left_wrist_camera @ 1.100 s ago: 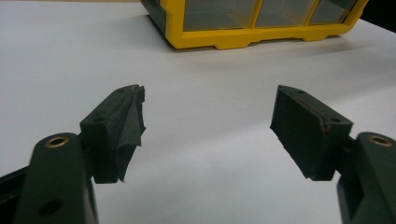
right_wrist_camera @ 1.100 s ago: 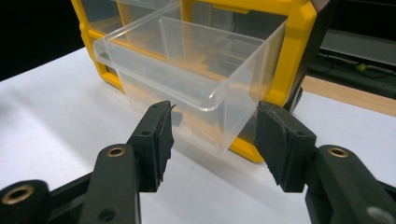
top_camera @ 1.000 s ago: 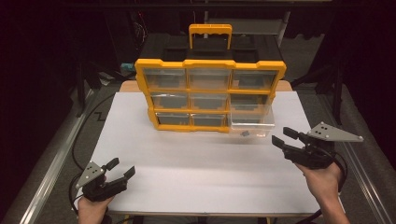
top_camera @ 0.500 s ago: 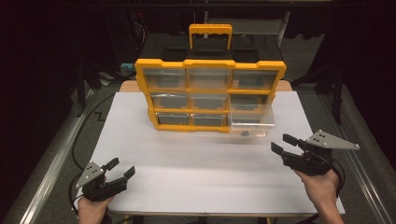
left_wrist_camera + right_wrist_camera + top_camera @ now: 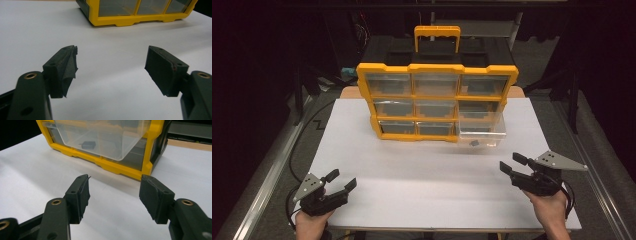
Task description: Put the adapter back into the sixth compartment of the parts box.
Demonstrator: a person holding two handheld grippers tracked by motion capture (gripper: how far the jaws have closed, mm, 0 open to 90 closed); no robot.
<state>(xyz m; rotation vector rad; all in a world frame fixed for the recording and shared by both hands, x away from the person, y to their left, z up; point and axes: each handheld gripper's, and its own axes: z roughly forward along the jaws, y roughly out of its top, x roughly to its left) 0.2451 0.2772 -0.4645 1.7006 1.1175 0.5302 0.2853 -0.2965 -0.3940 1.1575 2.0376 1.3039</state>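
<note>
A yellow organiser with clear drawers stands upright at the back of the white table. Its bottom right drawer is pulled out; a small dark part lies inside it, also visible as the dark part in the right gripper view. My left gripper rests open near the front left edge, nothing between its pads. My right gripper hovers low at the front right, pointing toward the drawer; its jaws have just been opening and nothing sits between its fingers.
A yellow handle tops the black case behind the organiser. Dark floor and metal rails flank the table on both sides. A black cable trails off the left edge. White tabletop stretches between the grippers and the organiser.
My right gripper has sunk toward the table and its jaws have spread wider. The left gripper has stayed where it was.
</note>
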